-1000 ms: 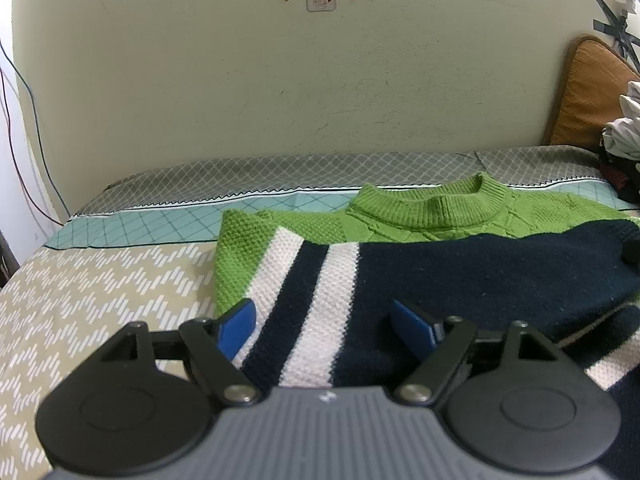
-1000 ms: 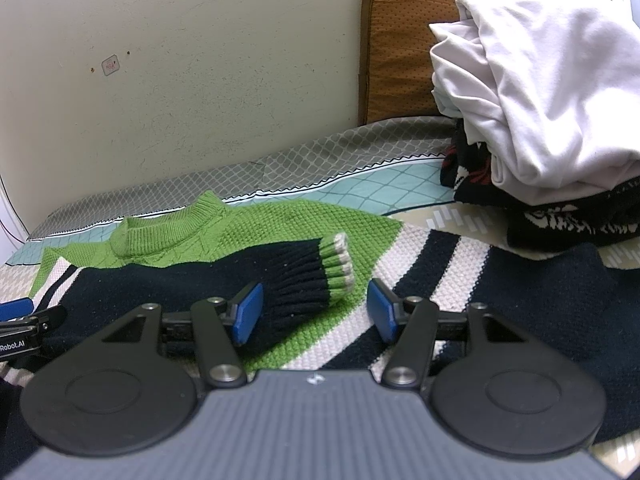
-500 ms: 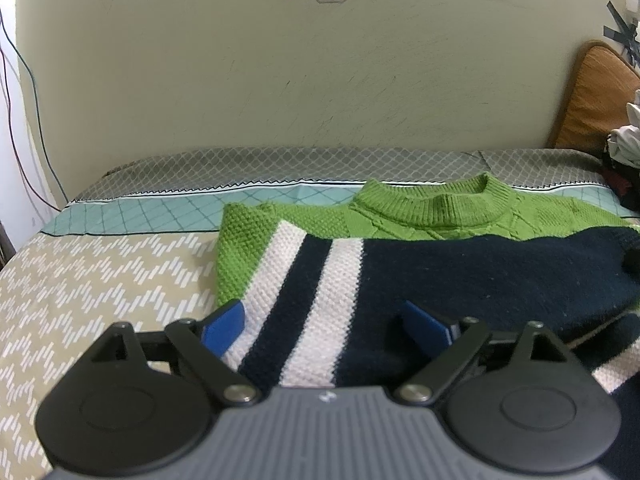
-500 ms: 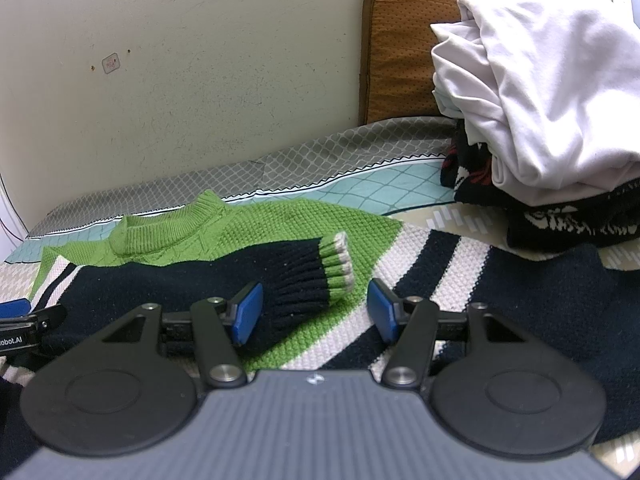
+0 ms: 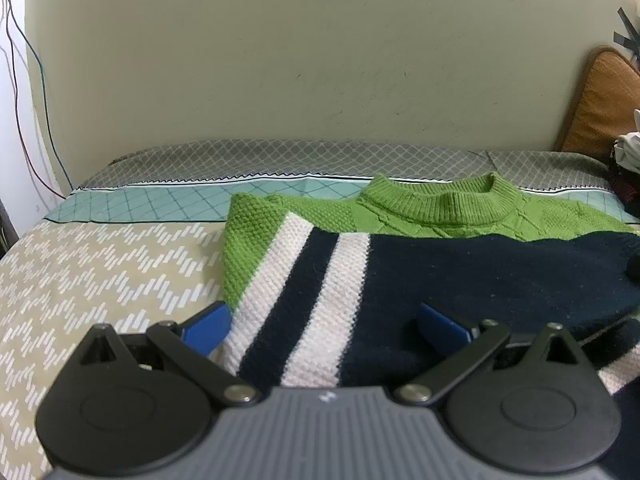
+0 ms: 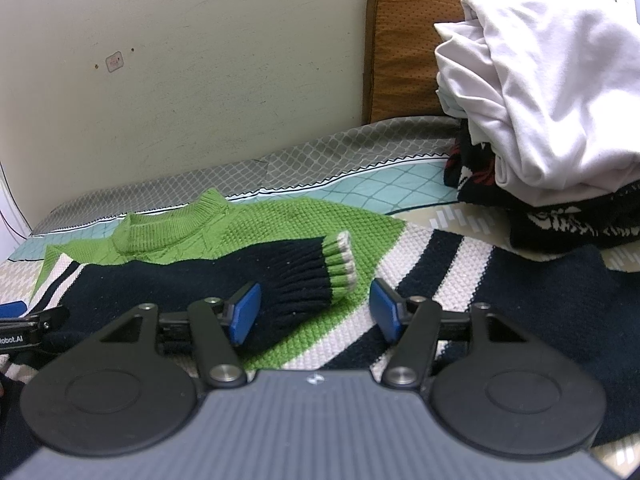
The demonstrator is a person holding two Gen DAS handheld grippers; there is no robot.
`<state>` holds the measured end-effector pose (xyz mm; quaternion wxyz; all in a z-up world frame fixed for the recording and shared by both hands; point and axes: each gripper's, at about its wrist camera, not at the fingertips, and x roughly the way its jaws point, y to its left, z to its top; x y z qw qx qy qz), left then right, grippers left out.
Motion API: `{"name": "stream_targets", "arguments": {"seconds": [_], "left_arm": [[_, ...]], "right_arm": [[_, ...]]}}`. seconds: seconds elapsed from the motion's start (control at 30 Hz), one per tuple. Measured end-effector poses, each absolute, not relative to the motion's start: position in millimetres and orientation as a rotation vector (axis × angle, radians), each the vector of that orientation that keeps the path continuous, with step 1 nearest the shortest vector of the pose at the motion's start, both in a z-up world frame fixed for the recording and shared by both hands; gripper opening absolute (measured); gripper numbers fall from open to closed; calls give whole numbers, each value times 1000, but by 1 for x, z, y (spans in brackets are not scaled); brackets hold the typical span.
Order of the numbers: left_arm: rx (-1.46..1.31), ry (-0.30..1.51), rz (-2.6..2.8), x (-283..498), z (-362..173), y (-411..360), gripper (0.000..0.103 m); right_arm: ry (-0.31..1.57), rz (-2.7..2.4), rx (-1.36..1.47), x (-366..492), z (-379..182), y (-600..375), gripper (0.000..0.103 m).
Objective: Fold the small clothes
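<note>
A small knit sweater [image 5: 440, 216] in green, navy and white stripes lies flat on the bed, collar toward the wall. Its left sleeve is folded across the chest, with the striped cuff [image 6: 340, 264] lying on the green front in the right wrist view. My left gripper [image 5: 324, 328] is open and empty, low over the folded sleeve's striped shoulder end. My right gripper [image 6: 316, 308] is open and empty, its blue pads either side of the cuff. The sweater's right sleeve [image 6: 540, 300] stretches out to the right, unfolded.
A pile of white and dark clothes [image 6: 540, 100] sits at the right, in front of a brown cushion [image 6: 404, 40] leaning on the cream wall. The patterned bedsheet [image 5: 100, 272] spreads to the left. Cables [image 5: 24, 92] hang at the far left.
My left gripper has drawn back and to the left, and its jaws have widened a little. The right gripper has stayed in place.
</note>
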<state>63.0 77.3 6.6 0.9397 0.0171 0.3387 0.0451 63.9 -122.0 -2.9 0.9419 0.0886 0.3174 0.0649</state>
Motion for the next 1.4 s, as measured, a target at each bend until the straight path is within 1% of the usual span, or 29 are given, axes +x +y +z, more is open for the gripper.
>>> {"name": "stream_targets", "arguments": {"seconds": [0.37, 0.7, 0.8, 0.87, 0.97, 1.07, 1.23, 1.33, 1.4], "left_arm": [[123, 676, 123, 61, 6, 64, 103], [166, 671, 131, 62, 6, 60, 103], [179, 667, 139, 61, 6, 58, 103], [188, 661, 145, 60, 6, 57, 103], [204, 655, 150, 59, 6, 56, 103], [202, 652, 142, 58, 7, 56, 103], [202, 649, 133, 57, 7, 56, 103], [201, 645, 124, 56, 8, 55, 103], [197, 646, 122, 56, 8, 56, 103]], "right_arm": [[646, 132, 193, 64, -3, -123, 63], [636, 106, 230, 64, -1, -132, 60], [599, 101, 256, 57, 4, -138, 60], [561, 95, 321, 47, 14, -154, 60], [517, 102, 490, 23, 31, -198, 61], [520, 37, 548, -9, 35, -249, 62], [585, -119, 786, -72, 16, -339, 63], [586, -178, 862, -93, 5, -357, 62], [572, -187, 898, -92, 2, -360, 62]]}}
